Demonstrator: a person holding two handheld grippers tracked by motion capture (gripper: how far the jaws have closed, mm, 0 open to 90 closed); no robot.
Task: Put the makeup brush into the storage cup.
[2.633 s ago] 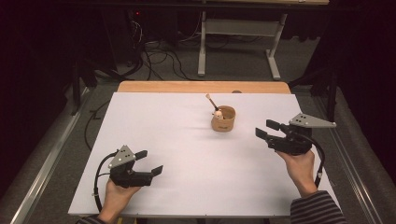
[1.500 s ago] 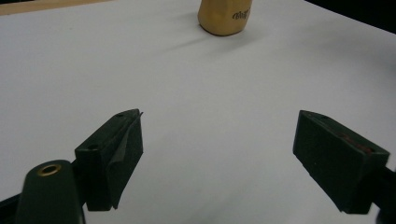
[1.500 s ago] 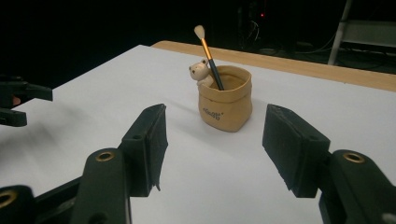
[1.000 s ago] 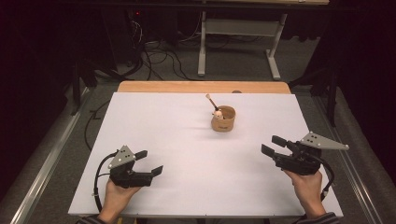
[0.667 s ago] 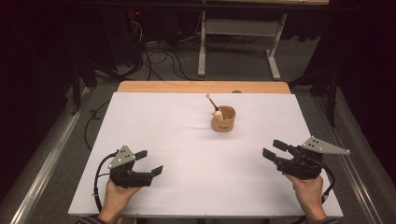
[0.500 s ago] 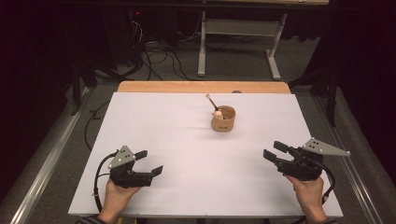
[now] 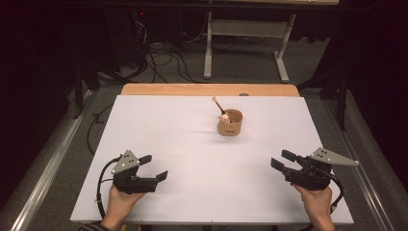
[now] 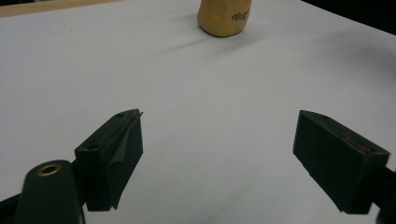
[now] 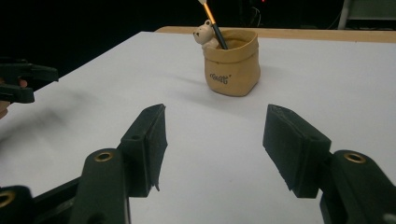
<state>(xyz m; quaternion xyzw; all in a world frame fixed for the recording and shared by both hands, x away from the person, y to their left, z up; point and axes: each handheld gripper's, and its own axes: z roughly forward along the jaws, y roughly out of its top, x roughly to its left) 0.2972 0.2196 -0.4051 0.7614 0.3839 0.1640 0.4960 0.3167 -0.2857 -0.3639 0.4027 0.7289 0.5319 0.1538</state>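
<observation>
The left gripper [image 7: 153,167] sits low at the lower left of the high view, held in a hand [image 7: 118,204] at the near edge of the white table [image 7: 183,144]; its jaws stand wide apart with bare table between them. The right gripper [image 7: 280,161] hangs at the lower right, jaws parted and holding nothing, pointed toward the middle of the table. The tan pot [image 7: 230,122] stands upright in the upper middle of the frame, well apart from both grippers; a small bear figure [image 9: 202,33] perches at its rim and a thin brush [image 9: 214,23] leans out of it, tilted up and left. In the left gripper view the pot [image 8: 224,17] shows at the top edge, its top cut off.
</observation>
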